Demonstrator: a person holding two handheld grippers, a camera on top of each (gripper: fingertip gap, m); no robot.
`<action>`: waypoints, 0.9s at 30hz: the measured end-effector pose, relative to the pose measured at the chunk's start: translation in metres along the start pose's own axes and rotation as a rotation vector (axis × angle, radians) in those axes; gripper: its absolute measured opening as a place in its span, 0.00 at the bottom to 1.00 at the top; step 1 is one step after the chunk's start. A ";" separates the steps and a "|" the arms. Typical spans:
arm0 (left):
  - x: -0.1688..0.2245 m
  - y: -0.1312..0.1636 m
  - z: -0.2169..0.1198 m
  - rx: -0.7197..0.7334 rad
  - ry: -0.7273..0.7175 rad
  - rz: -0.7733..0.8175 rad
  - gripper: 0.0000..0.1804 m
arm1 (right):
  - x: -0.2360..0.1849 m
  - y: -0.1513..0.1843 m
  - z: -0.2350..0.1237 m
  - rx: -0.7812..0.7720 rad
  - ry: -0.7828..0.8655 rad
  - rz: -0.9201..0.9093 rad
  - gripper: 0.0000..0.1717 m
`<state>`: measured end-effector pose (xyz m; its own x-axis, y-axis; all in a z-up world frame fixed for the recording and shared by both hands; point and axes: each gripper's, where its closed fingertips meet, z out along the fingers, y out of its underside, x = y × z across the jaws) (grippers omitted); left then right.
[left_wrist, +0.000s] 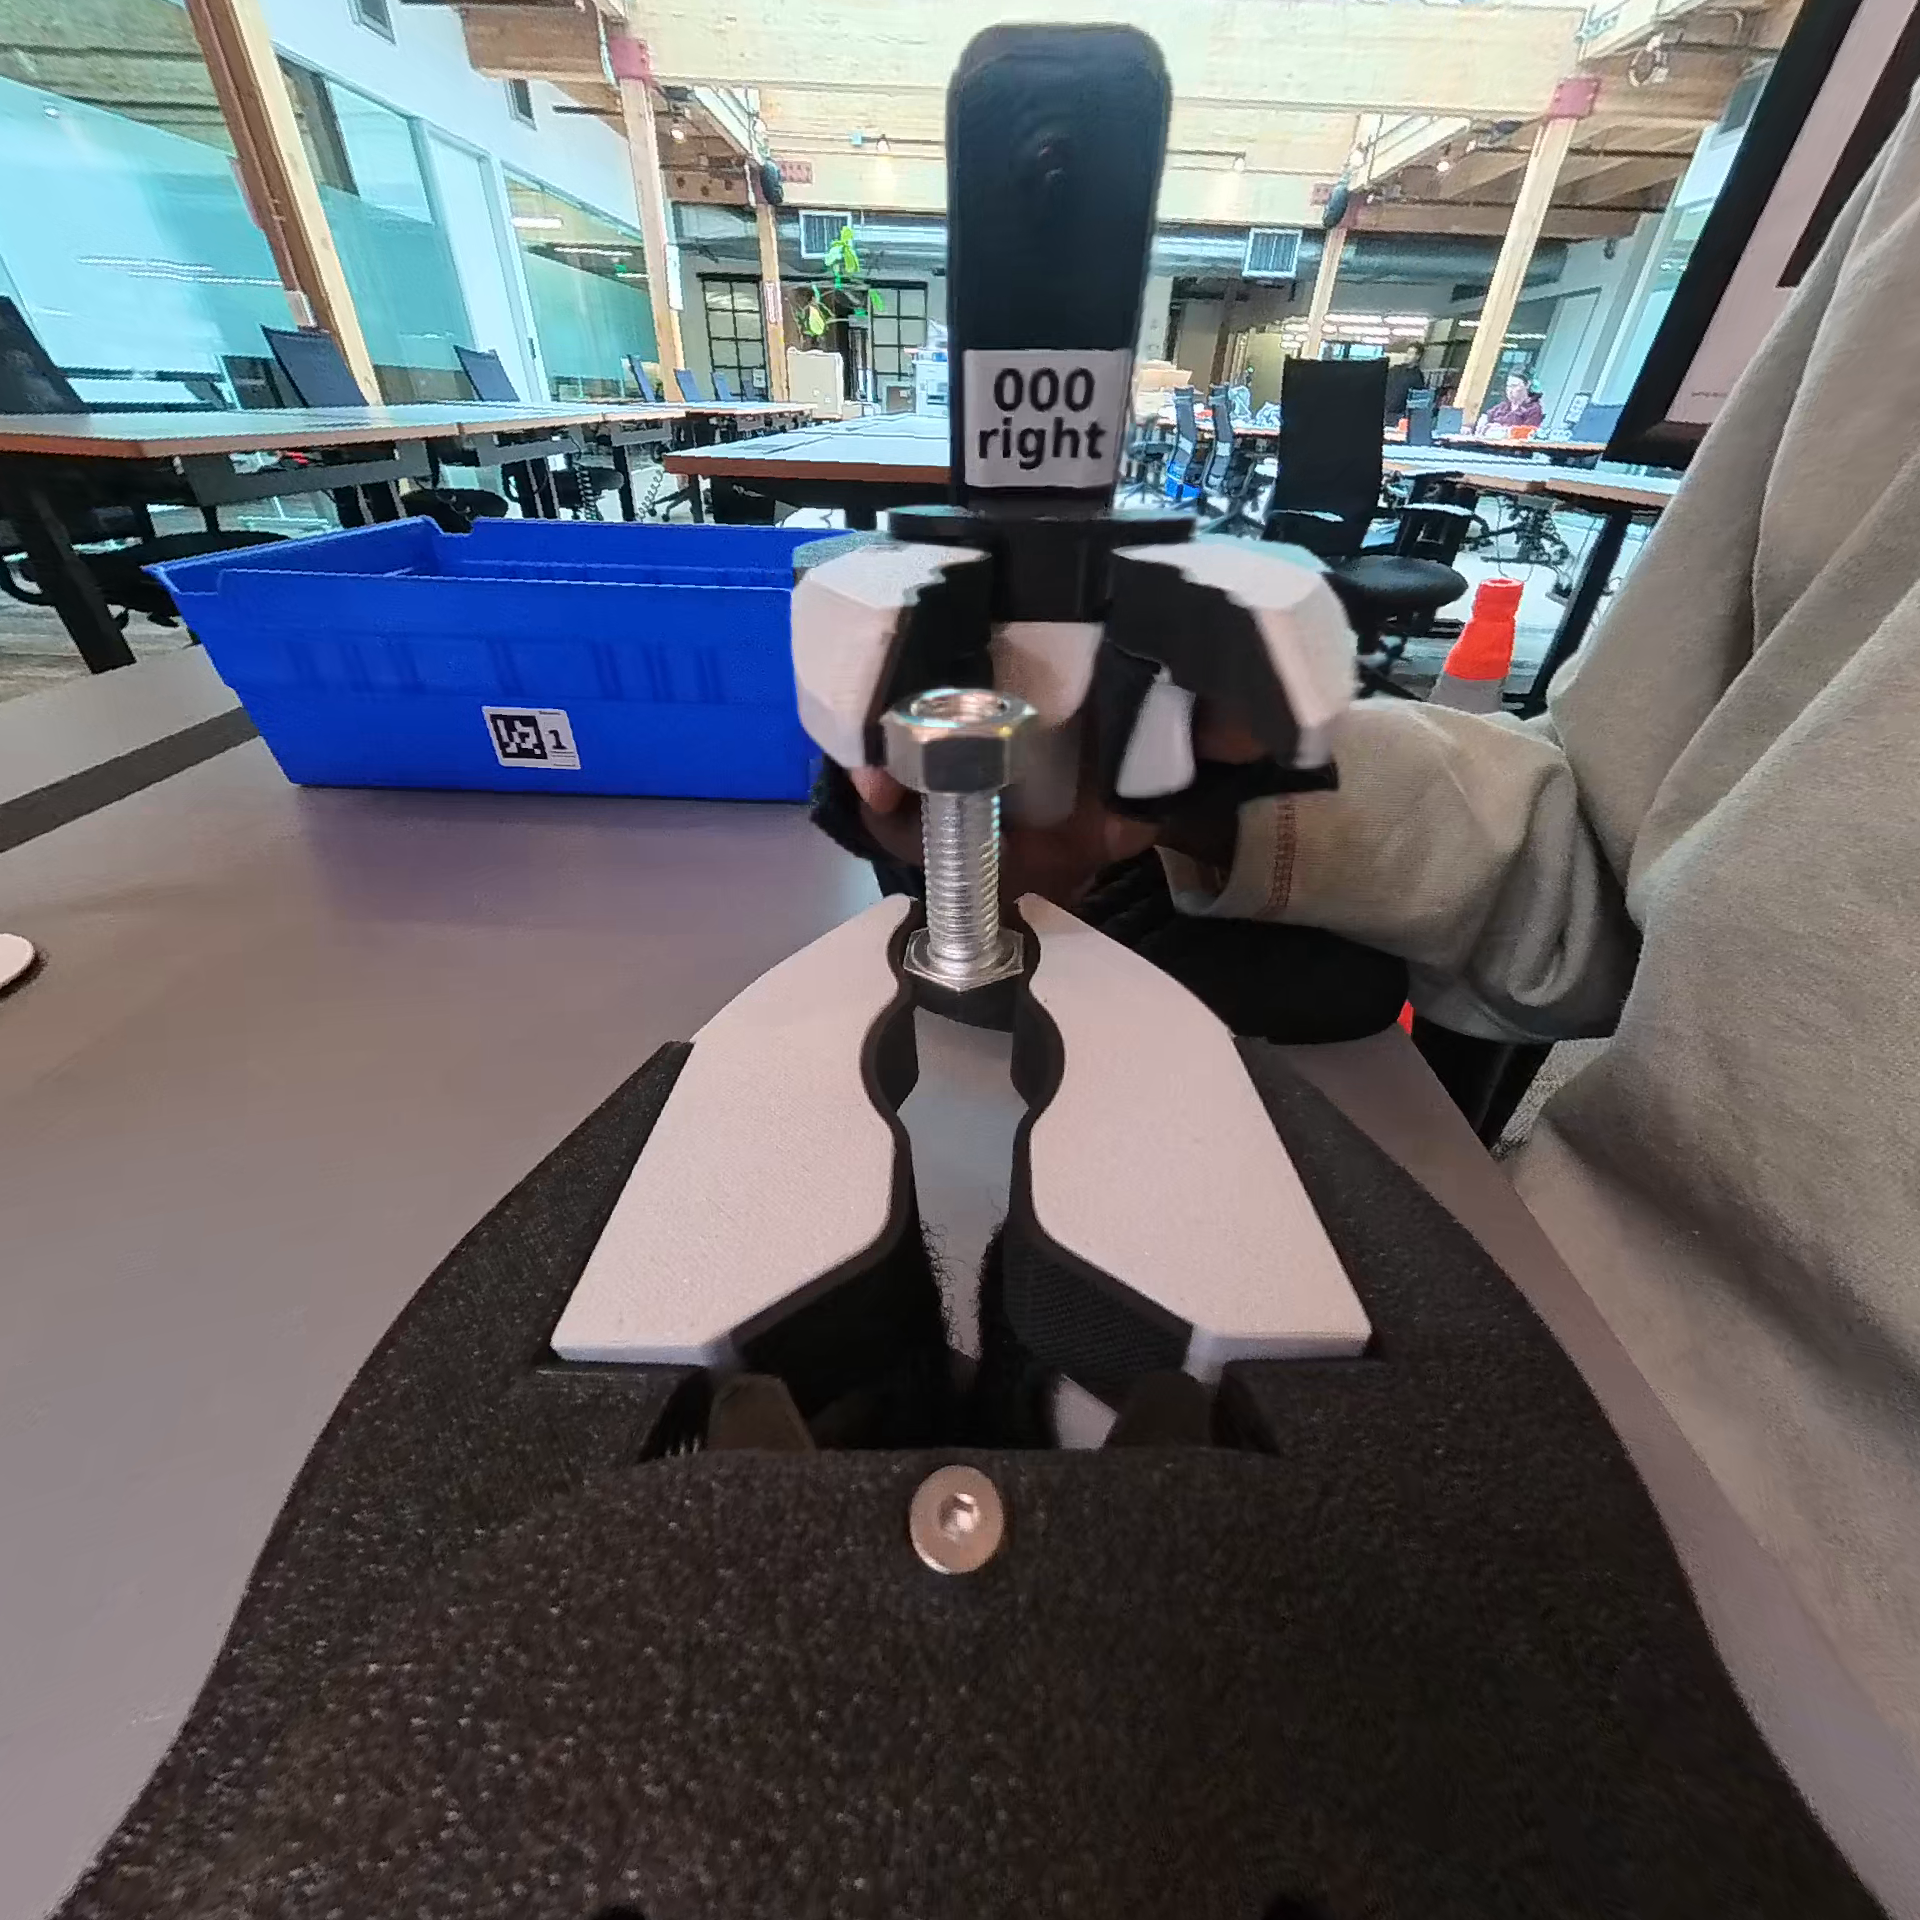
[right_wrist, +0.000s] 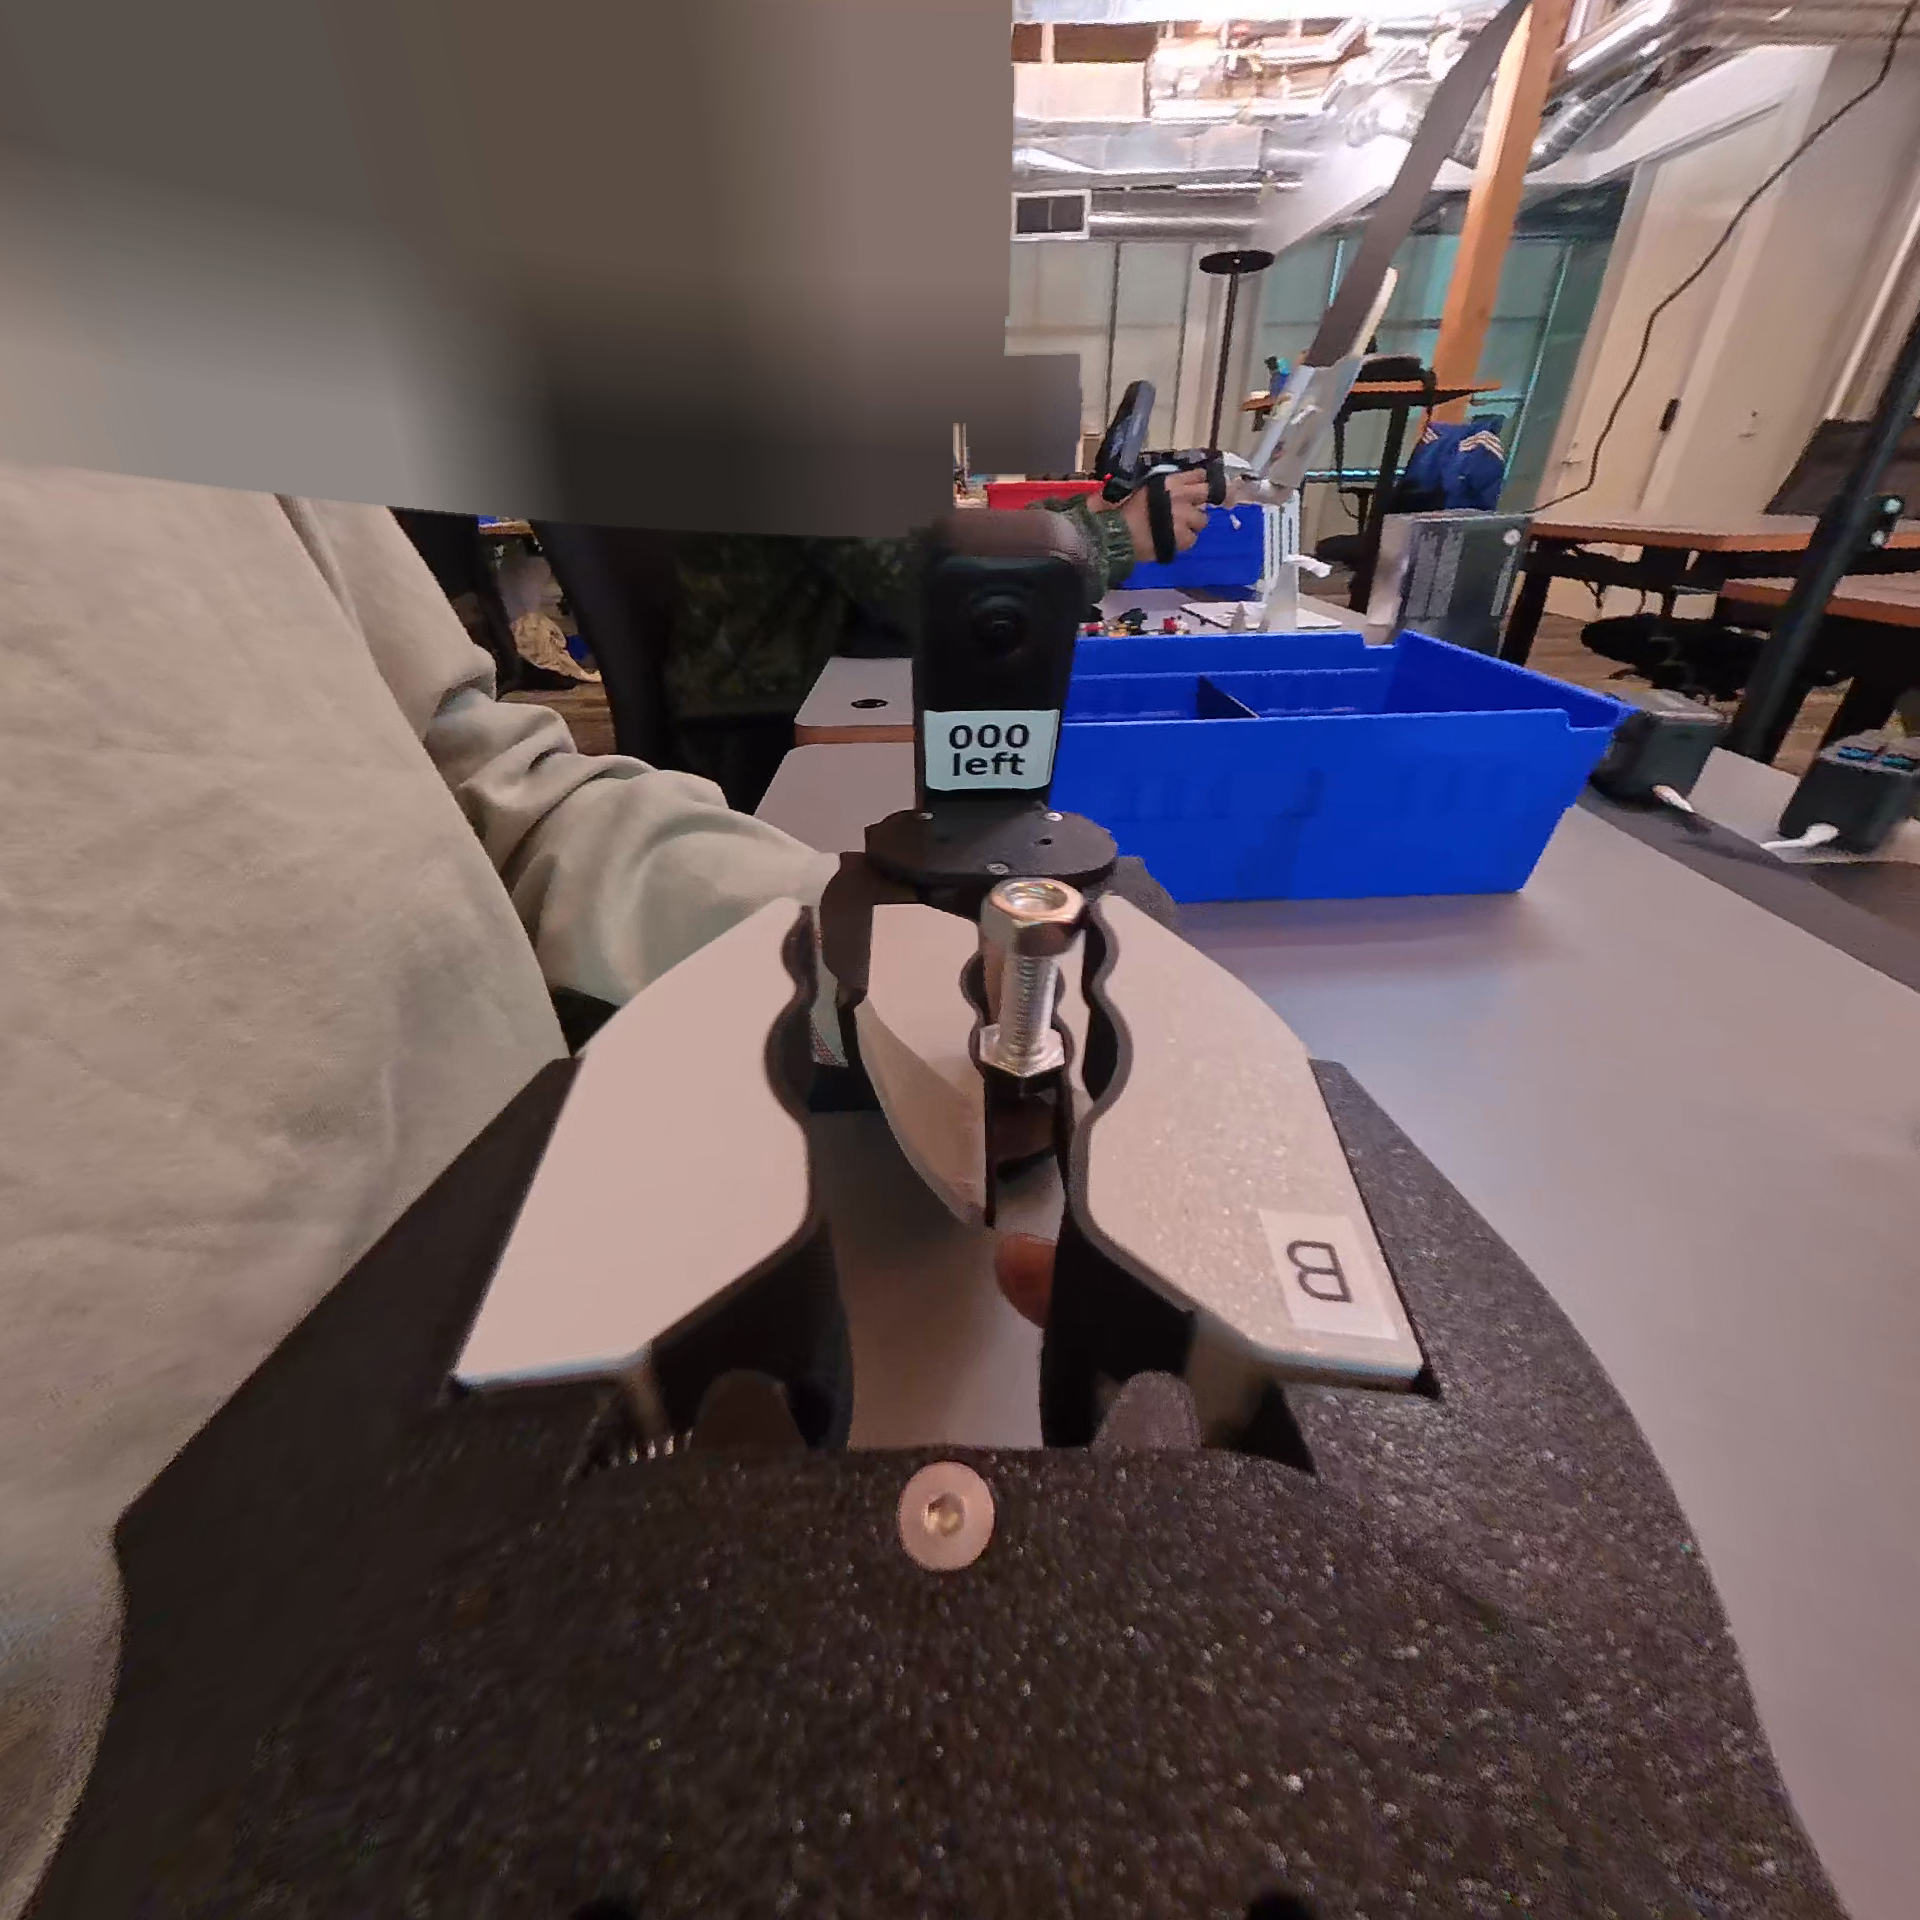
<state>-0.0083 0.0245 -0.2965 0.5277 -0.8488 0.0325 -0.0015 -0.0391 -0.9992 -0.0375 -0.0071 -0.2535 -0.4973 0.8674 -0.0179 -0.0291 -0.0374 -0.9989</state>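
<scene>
Bolt (left_wrist: 961, 831) stands upright above the grey tabletop (left_wrist: 416, 987), threaded shaft rising to a hex nut (left_wrist: 958, 740) at its top, with a second, thinner nut (left_wrist: 964, 958) low on the shaft. The left claw (left_wrist: 964, 935) is nearly closed around the bolt's lower end, its two white fingers (left_wrist: 810, 1091) clamped on the dark part just under the thin nut. The right claw (right_wrist: 935, 987) faces it from the far side with its fingers (right_wrist: 1195, 1091) spread wide; the bolt stands in the gap near its right finger, and no pad presses on it. A blue bin (left_wrist: 499, 655) sits on the tabletop far left, and a beige sleeve (left_wrist: 1455, 831) shows at right.
</scene>
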 end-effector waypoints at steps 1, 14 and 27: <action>0.001 0.001 0.000 -0.005 0.002 0.005 0.07 | 0.002 0.000 -0.003 0.001 0.007 0.016 0.24; 0.000 0.001 0.001 -0.009 0.003 -0.002 0.07 | 0.006 -0.003 -0.005 0.064 0.027 0.027 0.34; 0.000 0.001 0.001 -0.007 0.002 -0.007 0.07 | 0.010 -0.006 -0.013 0.094 0.052 0.018 0.22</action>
<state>-0.0080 0.0251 -0.2975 0.5258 -0.8497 0.0393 -0.0040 -0.0487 -0.9988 -0.0308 0.0082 -0.2487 -0.4526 0.8908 -0.0404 -0.1034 -0.0975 -0.9899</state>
